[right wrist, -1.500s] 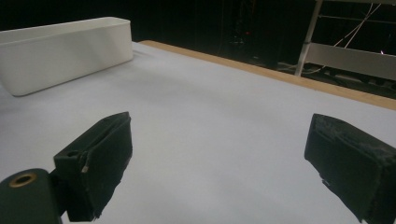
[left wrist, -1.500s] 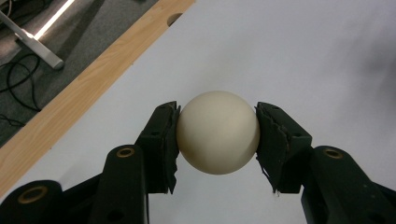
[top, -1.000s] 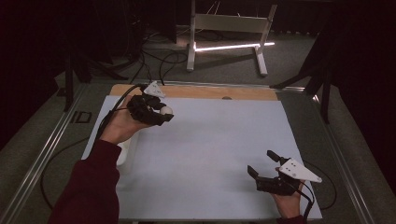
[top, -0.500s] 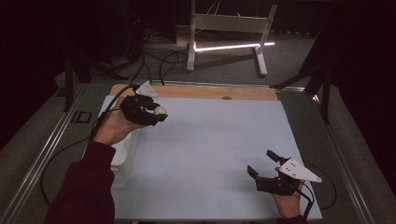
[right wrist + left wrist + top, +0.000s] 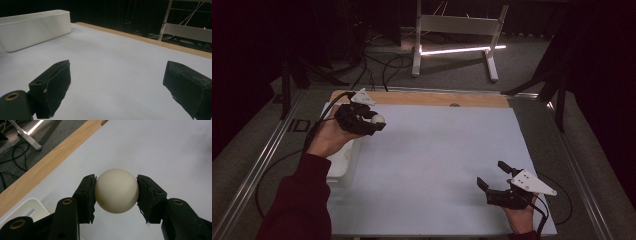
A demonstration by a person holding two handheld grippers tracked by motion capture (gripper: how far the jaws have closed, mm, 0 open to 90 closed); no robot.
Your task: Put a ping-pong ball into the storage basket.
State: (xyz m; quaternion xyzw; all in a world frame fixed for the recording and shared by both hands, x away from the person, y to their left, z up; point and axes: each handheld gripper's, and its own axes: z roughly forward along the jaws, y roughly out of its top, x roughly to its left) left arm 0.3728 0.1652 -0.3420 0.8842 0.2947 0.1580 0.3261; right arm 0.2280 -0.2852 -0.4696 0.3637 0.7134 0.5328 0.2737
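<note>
A cream white ball (image 5: 116, 191) sits squeezed between the two black pads of my left gripper (image 5: 116, 192), which is shut on it. In the high view that gripper (image 5: 377, 121) hovers at the table's far left with the ball (image 5: 377, 119) at its tip, just past the right rim of a white bin (image 5: 343, 170). My right gripper (image 5: 493, 175) rests near the front right of the white sheet, jaws spread wide with nothing between them; its own view shows the two pads (image 5: 51, 86) far apart over bare sheet.
The white bin (image 5: 35, 28) stands along the sheet's left edge. A wooden strip (image 5: 432, 98) runs along the far edge of the table (image 5: 452, 150). Beyond it are a white stand (image 5: 457, 30) and cables on the floor.
My left hand has drifted slightly left and toward the near side with the ball, now closer to the bin. The right gripper has stayed put.
</note>
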